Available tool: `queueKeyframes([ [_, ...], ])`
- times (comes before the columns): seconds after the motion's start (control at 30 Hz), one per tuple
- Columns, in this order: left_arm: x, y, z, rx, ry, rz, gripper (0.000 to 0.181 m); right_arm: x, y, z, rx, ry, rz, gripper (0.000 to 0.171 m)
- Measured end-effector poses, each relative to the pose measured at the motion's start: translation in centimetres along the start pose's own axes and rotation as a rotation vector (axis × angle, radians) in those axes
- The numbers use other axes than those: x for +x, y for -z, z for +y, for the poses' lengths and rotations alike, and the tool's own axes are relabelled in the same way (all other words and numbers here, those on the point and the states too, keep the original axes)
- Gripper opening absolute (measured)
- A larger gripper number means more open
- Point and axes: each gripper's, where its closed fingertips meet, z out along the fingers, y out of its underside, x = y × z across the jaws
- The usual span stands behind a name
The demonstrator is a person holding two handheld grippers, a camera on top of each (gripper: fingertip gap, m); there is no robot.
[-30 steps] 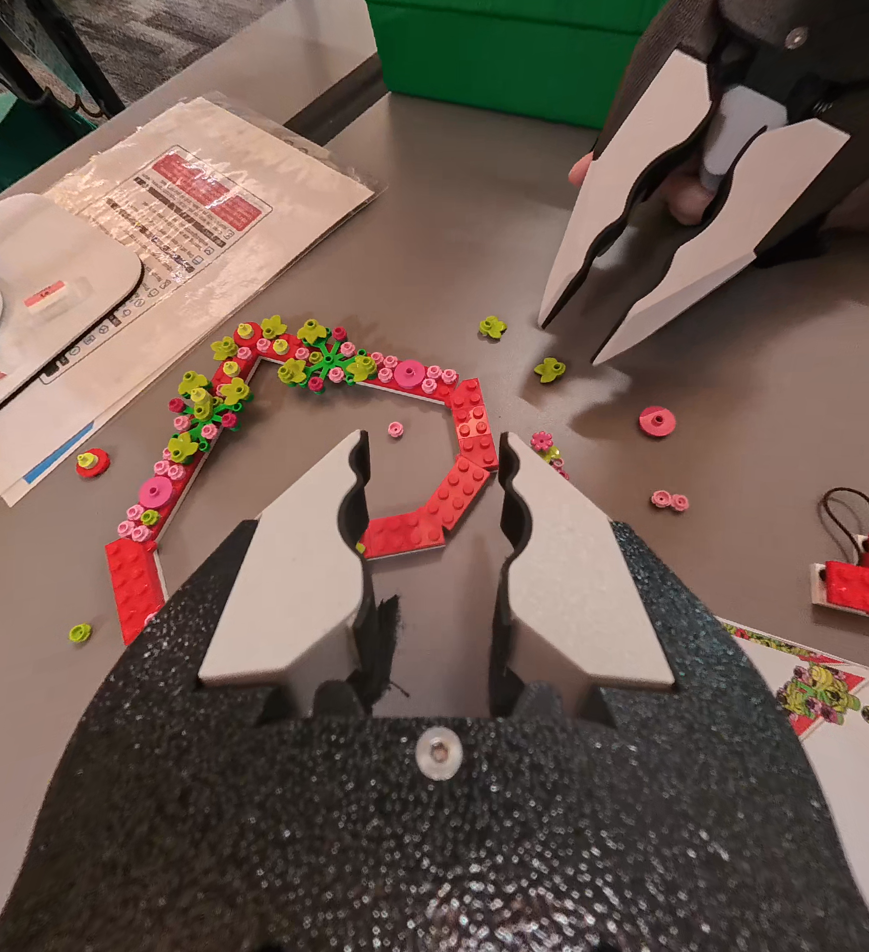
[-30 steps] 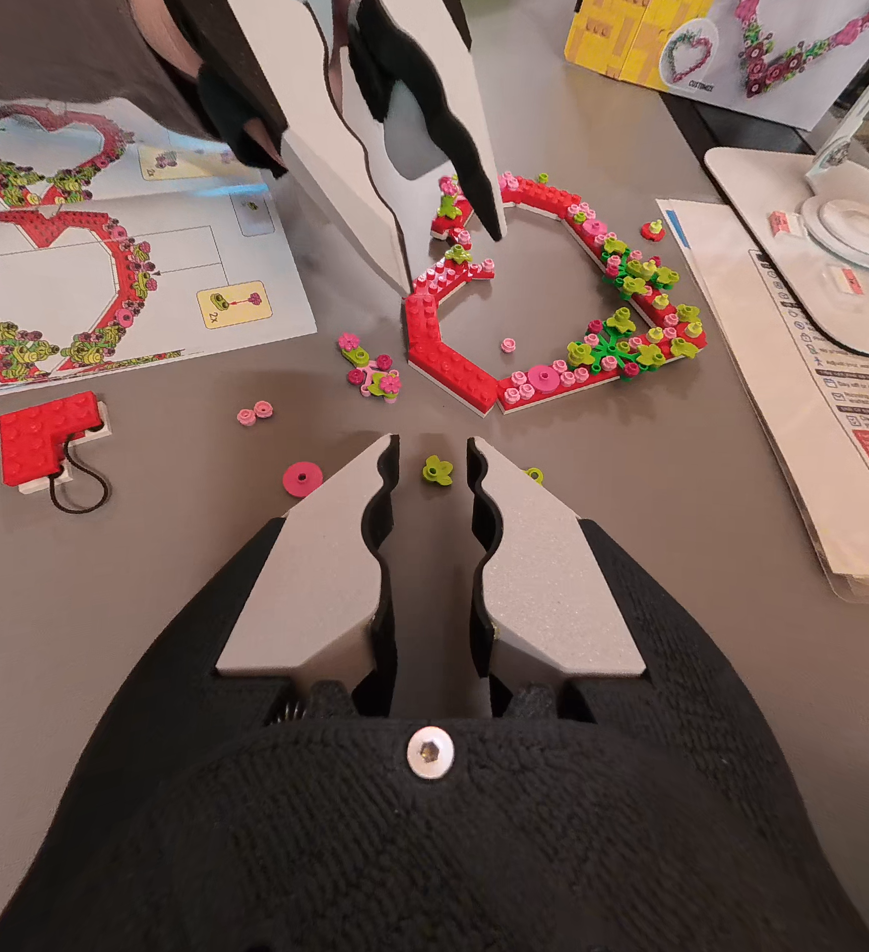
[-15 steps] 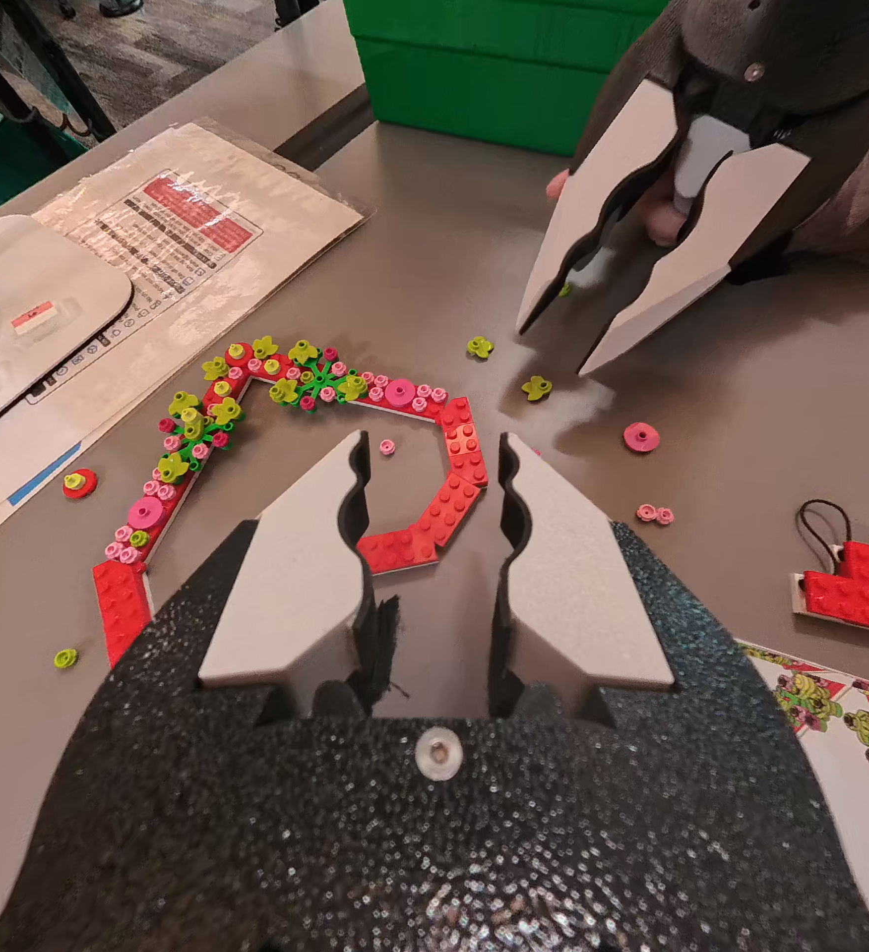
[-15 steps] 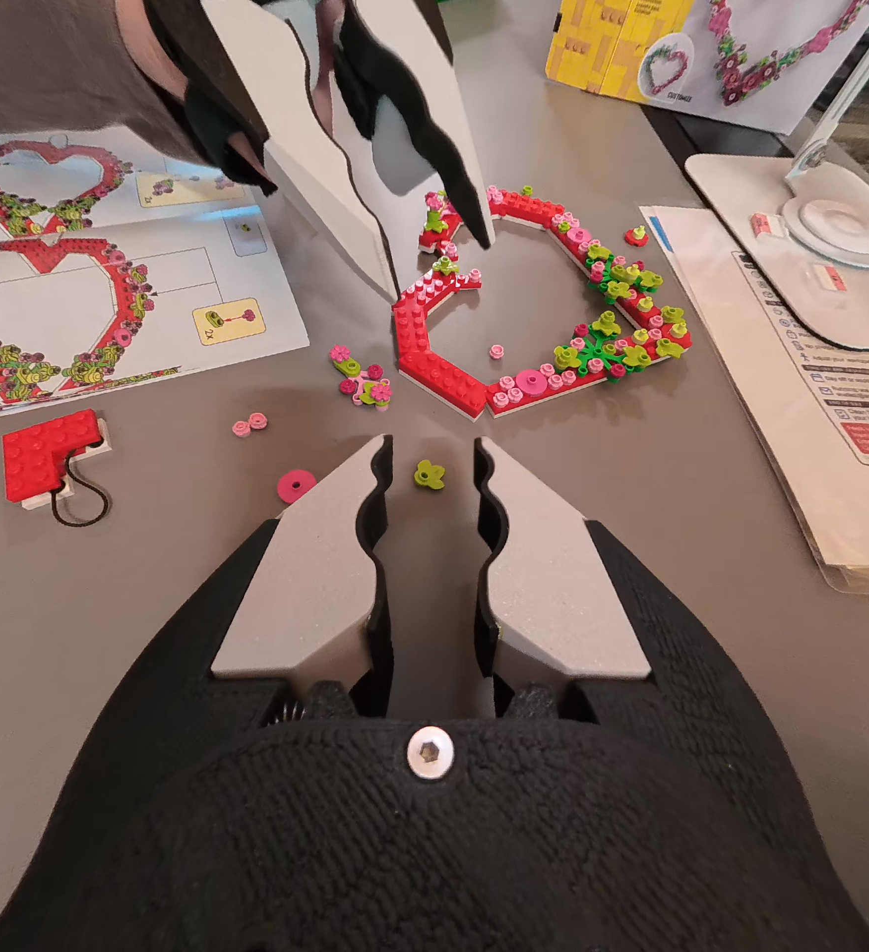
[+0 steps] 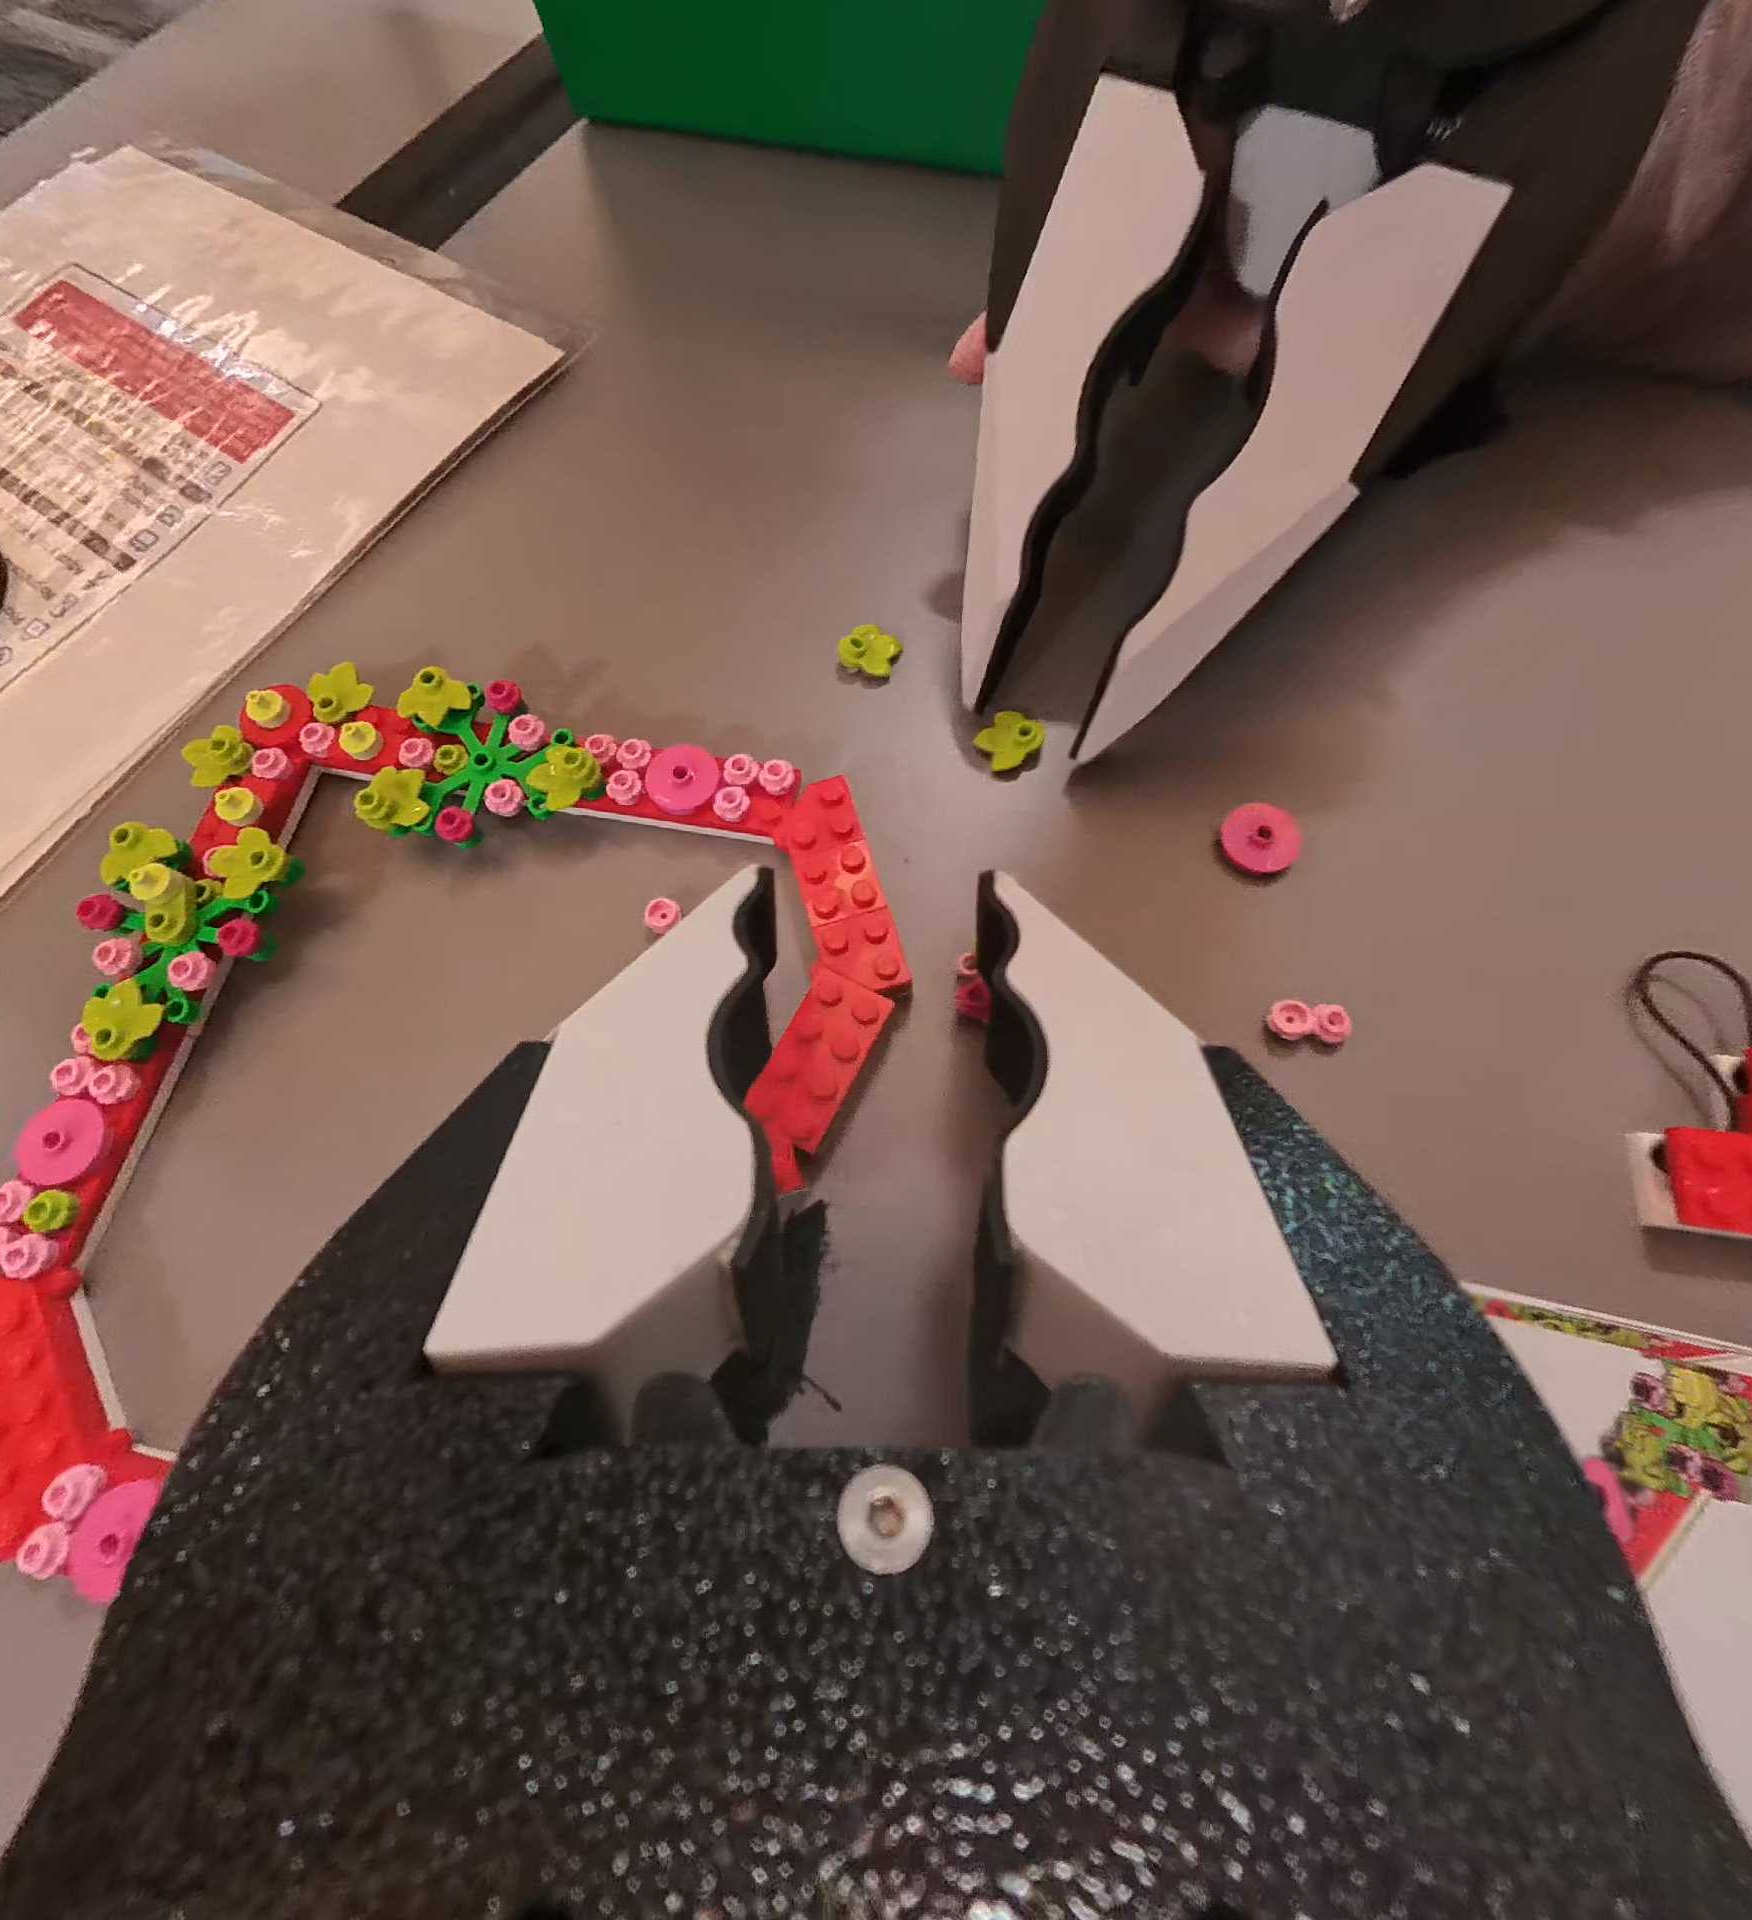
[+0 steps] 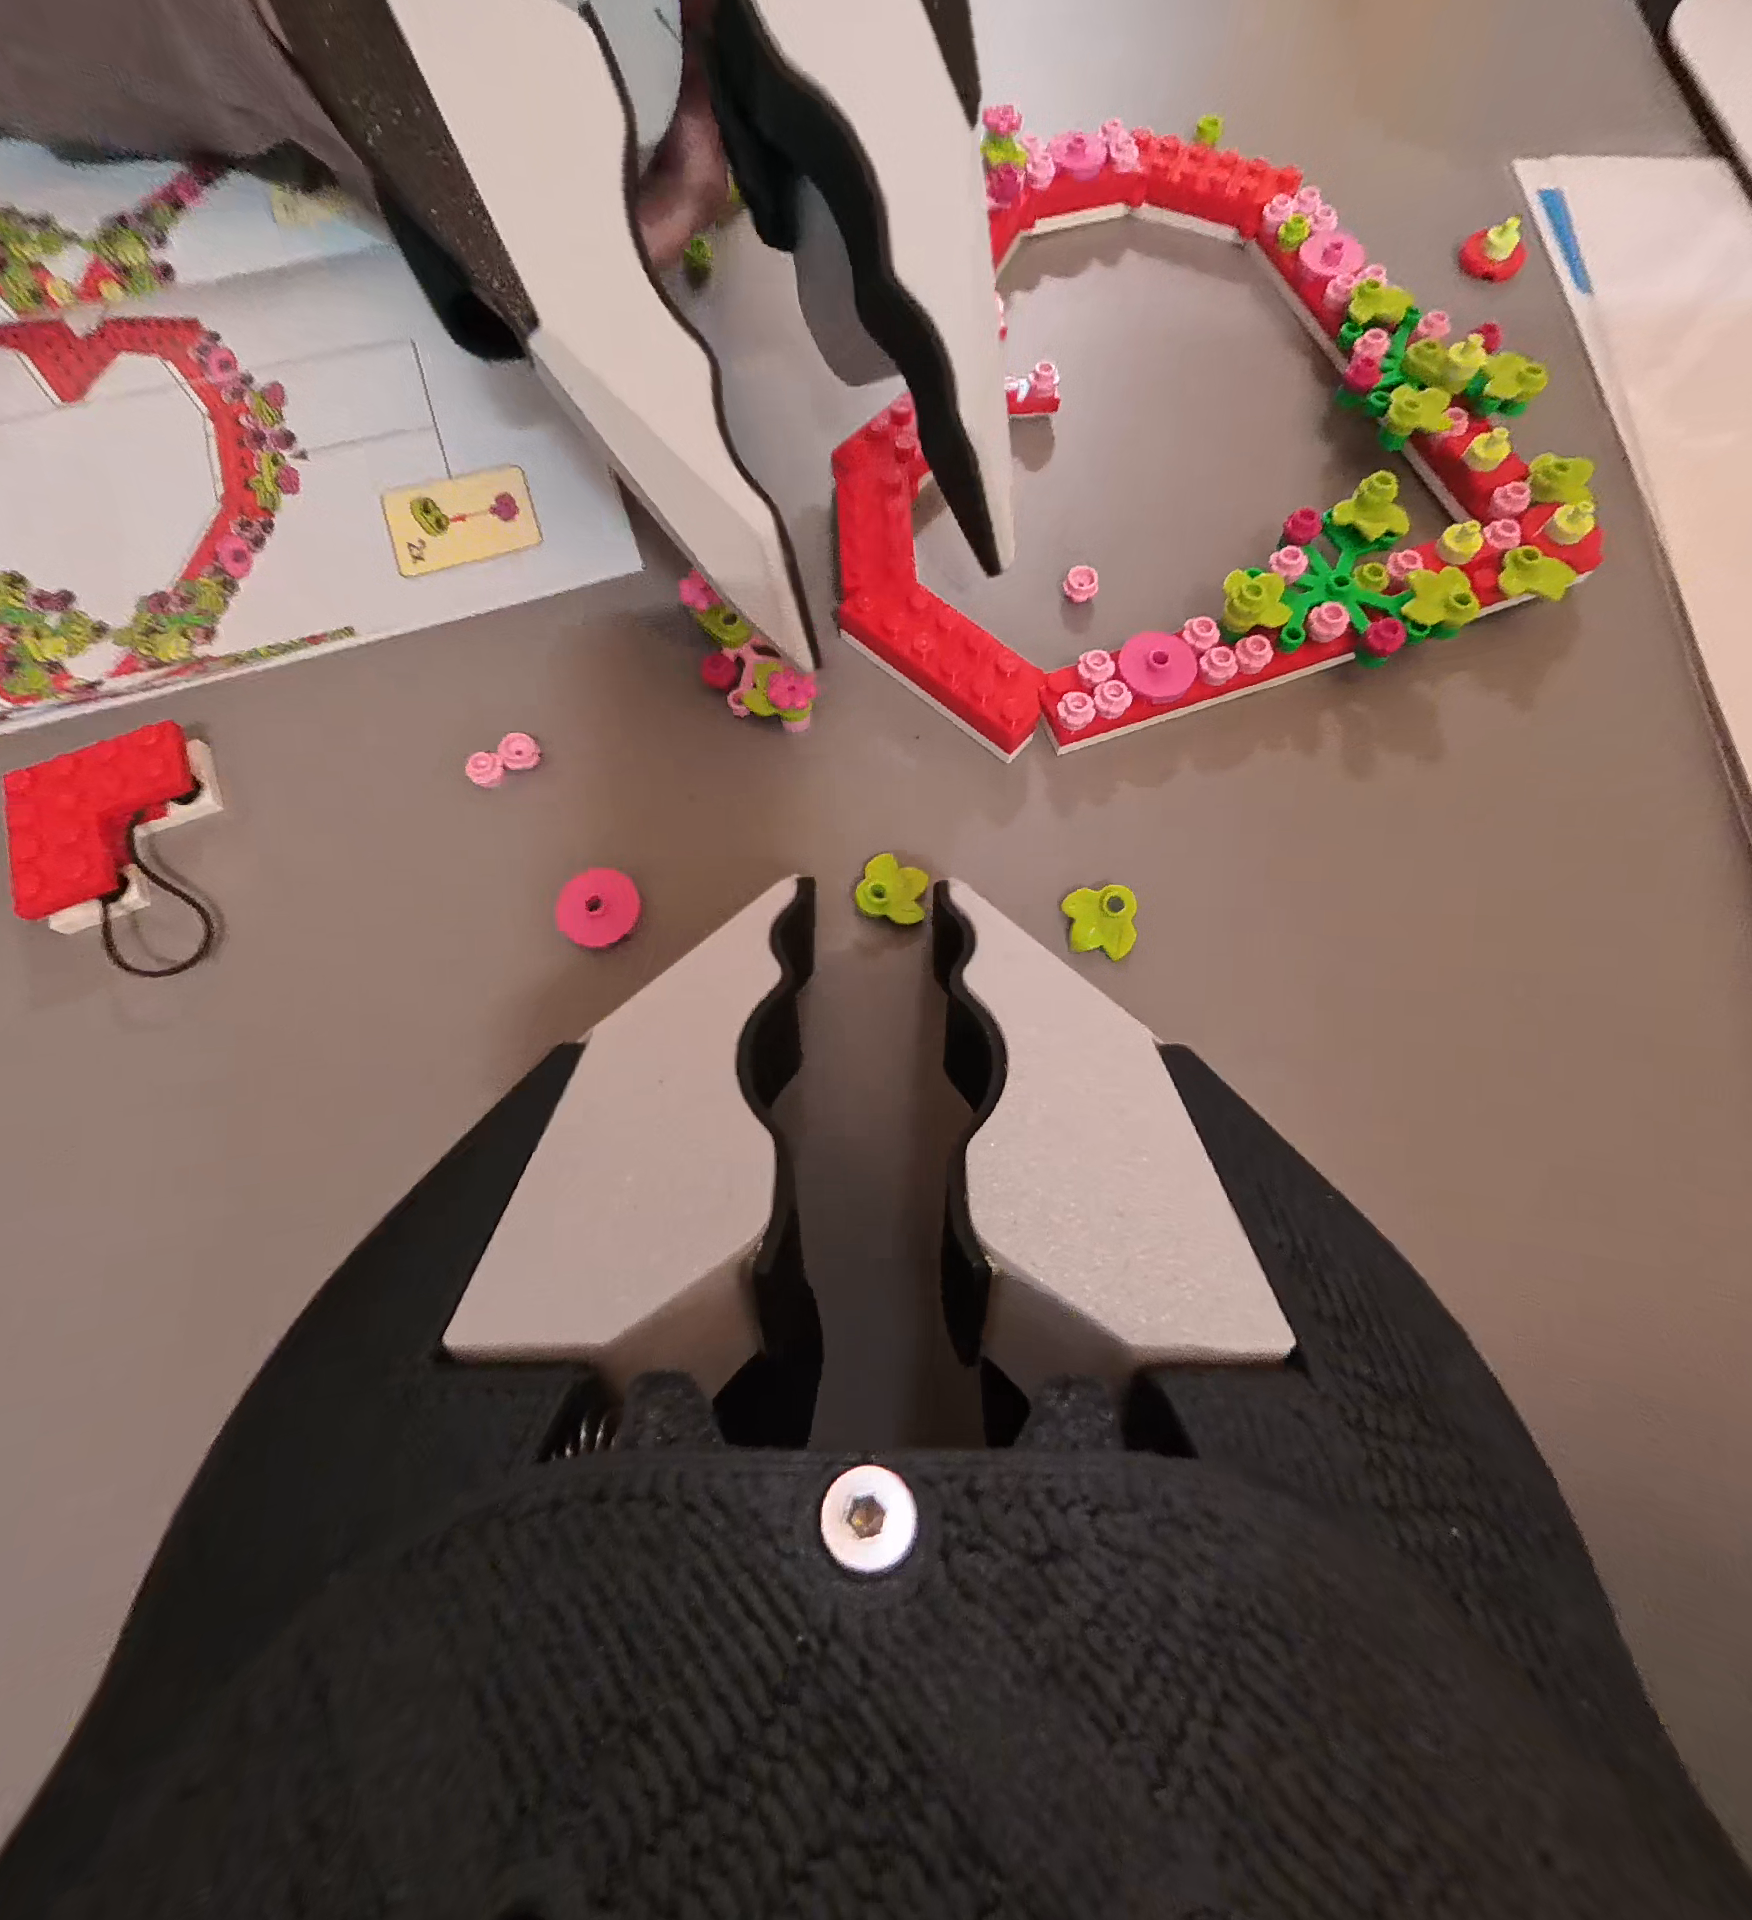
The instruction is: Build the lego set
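A red heart-shaped lego frame (image 5: pixel 841 935) lies on the grey table, its far side covered in pink, lime and green flower pieces. It also shows in the right wrist view (image 6: pixel 913 644). My left gripper (image 5: pixel 877 883) is open and empty, its fingers straddling the frame's bare red section. In the right wrist view the left gripper (image 6: pixel 898 613) stands over the same section. My right gripper (image 6: pixel 872 888) is open with its tips at the table on either side of a loose lime flower piece (image 6: pixel 891 888). In the left wrist view the right gripper (image 5: pixel 1023 727) stands over that piece (image 5: pixel 1009 740).
Loose on the table are a second lime flower (image 6: pixel 1100 920), a magenta disc (image 6: pixel 597 906), two pink studs (image 6: pixel 503 758), a small flower cluster (image 6: pixel 758 665) and a red L-shaped piece with a cord (image 6: pixel 82 810). An instruction booklet (image 6: pixel 176 468) lies left, a laminated sheet (image 5: pixel 124 416) and green bin (image 5: pixel 778 73) farther off. Across from one pair of fingers to the other is roughly 5 centimetres.
My right gripper has come down to the table and now brackets the lime flower piece. My left gripper has moved lower and closer over the bare red section of the frame.
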Motion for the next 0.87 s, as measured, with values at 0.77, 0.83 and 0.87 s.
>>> queueKeyframes([
  [0.77,-0.9,-0.9,1.2,-0.153,-0.047,-0.05,0.023,1.3,-0.4,-2.0,0.045,0.167,0.14,0.004],
  [0.83,-0.9,-0.9,1.2,-0.154,-0.082,-0.066,0.018,1.7,-0.6,-3.0,0.064,0.205,0.166,0.004],
  [0.87,-1.0,-0.9,1.2,-0.154,-0.087,-0.073,0.018,1.8,-0.8,-3.3,0.074,0.217,0.17,0.004],
])
